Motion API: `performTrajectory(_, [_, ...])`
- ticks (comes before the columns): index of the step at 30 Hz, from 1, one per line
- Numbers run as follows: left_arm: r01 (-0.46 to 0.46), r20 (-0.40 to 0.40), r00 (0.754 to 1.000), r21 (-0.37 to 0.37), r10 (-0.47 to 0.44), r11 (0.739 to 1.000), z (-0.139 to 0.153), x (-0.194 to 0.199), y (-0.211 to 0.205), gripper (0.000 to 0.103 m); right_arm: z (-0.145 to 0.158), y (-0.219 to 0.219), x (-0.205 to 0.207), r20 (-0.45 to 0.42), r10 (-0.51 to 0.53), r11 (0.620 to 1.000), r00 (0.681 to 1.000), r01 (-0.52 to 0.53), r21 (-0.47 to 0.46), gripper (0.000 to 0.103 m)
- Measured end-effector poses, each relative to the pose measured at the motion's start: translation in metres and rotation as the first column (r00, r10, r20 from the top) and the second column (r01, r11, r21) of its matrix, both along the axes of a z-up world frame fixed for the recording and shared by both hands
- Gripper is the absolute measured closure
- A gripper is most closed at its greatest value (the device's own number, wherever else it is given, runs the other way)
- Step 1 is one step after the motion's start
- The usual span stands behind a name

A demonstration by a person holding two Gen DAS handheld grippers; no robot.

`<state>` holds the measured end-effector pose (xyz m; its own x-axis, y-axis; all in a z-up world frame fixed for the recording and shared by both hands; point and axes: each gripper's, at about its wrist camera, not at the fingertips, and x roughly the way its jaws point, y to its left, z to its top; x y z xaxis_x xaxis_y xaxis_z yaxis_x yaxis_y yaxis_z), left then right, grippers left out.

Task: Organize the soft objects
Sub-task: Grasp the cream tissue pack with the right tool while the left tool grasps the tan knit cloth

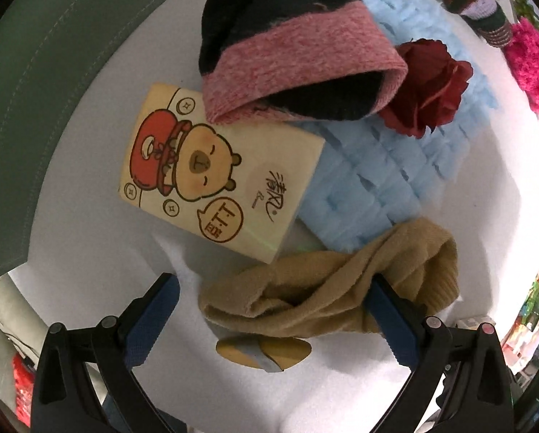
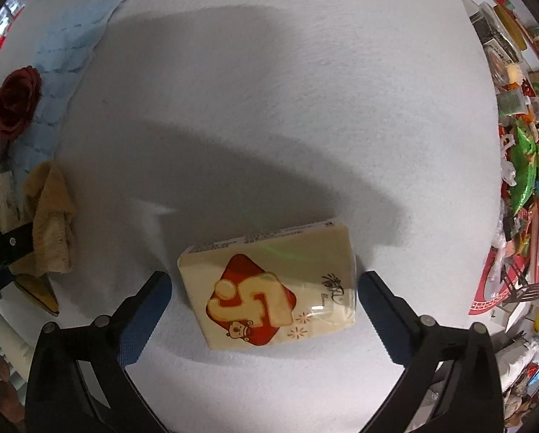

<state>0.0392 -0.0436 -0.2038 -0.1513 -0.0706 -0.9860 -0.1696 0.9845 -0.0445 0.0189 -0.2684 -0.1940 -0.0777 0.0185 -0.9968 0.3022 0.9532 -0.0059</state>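
In the left wrist view a crumpled tan sock (image 1: 323,288) lies on the white table (image 1: 88,252). My left gripper (image 1: 274,299) stands open over it. Its right finger rests against the sock and its left finger is clear of it. A yellow and grey piece (image 1: 265,351) pokes out below the sock. Behind lie a tissue pack with a cartoon bear (image 1: 218,169), a black and pink knit hat (image 1: 298,54), a light blue fluffy cloth (image 1: 377,166) and a dark red fabric rose (image 1: 424,86). My right gripper (image 2: 265,285) is open around a second tissue pack (image 2: 269,288), with a small gap on each side.
A green padded edge (image 1: 34,108) curves along the table's left side. A pink fluffy thing (image 1: 533,68) and a small knitted cupcake (image 1: 478,3) sit at the far right. In the right wrist view, packets and clutter (image 2: 522,166) crowd the area beyond the table's right edge.
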Motion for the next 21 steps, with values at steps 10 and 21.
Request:
performTrajectory(10, [0.000, -0.045, 0.999, -0.012, 0.000, 1.000, -0.011, 0.007, -0.007, 0.006, 0.009, 0.014, -0.012, -0.002, 0.029, 1.000, 1.000, -0.029, -0.008, 0.009])
performTrajectory(21, [0.116, 0.014, 0.993, -0.144, -0.115, 0.983, 0.014, 0.000, 0.014, 0.071, 0.033, 0.026, -0.020, 0.044, 0.060, 0.997, 0.997, -0.061, 0.035, 0.025])
